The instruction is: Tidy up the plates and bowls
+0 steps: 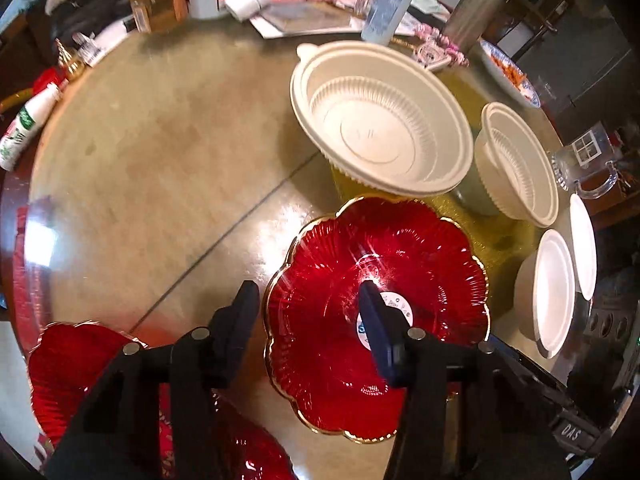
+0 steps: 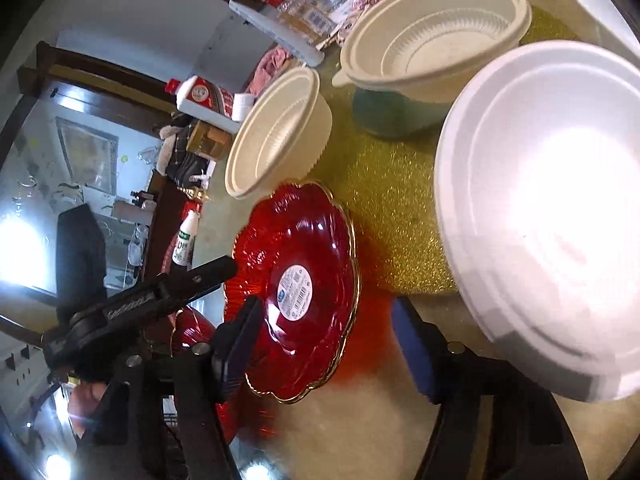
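The round glass-topped table (image 1: 160, 152) is crowded at its far edge with bottles, papers and a steel tumbler, and a glittering gold mat (image 2: 384, 200) lies under the dishes. On it stands a red flower-shaped glass plate with a gold rim (image 1: 340, 312), beside two cream ribbed plastic bowls (image 1: 380, 120) and some white foam bowls (image 2: 540, 208); a second red plate (image 1: 72, 364) lies lower left. The left gripper (image 1: 308, 320) straddles the plate's left rim, one finger outside, one over the plate's centre, with the jaws partly open and not pressing the glass. The right gripper (image 2: 328, 340) straddles the opposite rim in the same way, also partly open and empty. I judge the step to be the grasping of this plate. Next, the jaws must close on the thin rim, evenly on both sides, because smooth glass can slip.
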`<state>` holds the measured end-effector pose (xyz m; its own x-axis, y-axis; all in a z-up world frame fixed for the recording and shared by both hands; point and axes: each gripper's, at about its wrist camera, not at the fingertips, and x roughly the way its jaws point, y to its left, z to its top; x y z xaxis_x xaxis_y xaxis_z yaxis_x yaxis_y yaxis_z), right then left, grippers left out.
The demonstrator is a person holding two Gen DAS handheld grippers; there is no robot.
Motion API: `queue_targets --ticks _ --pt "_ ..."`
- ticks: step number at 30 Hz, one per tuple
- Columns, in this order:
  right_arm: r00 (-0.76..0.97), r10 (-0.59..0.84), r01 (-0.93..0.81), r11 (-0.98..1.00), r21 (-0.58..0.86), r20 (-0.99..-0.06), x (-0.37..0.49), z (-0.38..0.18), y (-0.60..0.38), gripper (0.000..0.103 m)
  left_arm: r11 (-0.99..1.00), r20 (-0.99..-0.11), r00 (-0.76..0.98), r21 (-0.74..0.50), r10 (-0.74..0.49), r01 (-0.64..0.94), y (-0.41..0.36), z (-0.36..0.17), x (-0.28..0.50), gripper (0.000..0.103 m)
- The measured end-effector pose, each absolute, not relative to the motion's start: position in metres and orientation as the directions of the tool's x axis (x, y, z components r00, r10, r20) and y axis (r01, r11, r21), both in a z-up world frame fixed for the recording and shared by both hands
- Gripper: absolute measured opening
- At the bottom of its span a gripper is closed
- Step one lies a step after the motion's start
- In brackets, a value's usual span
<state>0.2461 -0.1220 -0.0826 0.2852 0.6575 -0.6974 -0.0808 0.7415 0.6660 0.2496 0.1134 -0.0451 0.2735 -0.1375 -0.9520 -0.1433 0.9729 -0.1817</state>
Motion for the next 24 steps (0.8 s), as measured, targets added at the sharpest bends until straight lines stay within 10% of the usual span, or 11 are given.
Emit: queue_targets --ticks 9,13,24 --pt "0.281 0.607 -0.102 0.789 0.606 -0.743 0.244 -0.086 -0.112 0.02 0.982 -0.964 0.25 -0.127 -0.089 -0.138 0.107 -0.061 0.246 0.032" --pt "0.321 0.557 -0.08 0.822 0.564 -0.766 0.244 -0.084 -0.119 0.015 0.985 -0.964 0.255 -0.113 -0.076 -0.133 0.1 -0.062 0.248 0.017" --pt "0.379 0.538 -0.12 0.835 0.537 -0.752 0.228 -0.062 -0.123 0.01 0.981 -0.938 0.335 -0.139 -0.088 -0.132 0.097 -0.033 0.225 0.016"
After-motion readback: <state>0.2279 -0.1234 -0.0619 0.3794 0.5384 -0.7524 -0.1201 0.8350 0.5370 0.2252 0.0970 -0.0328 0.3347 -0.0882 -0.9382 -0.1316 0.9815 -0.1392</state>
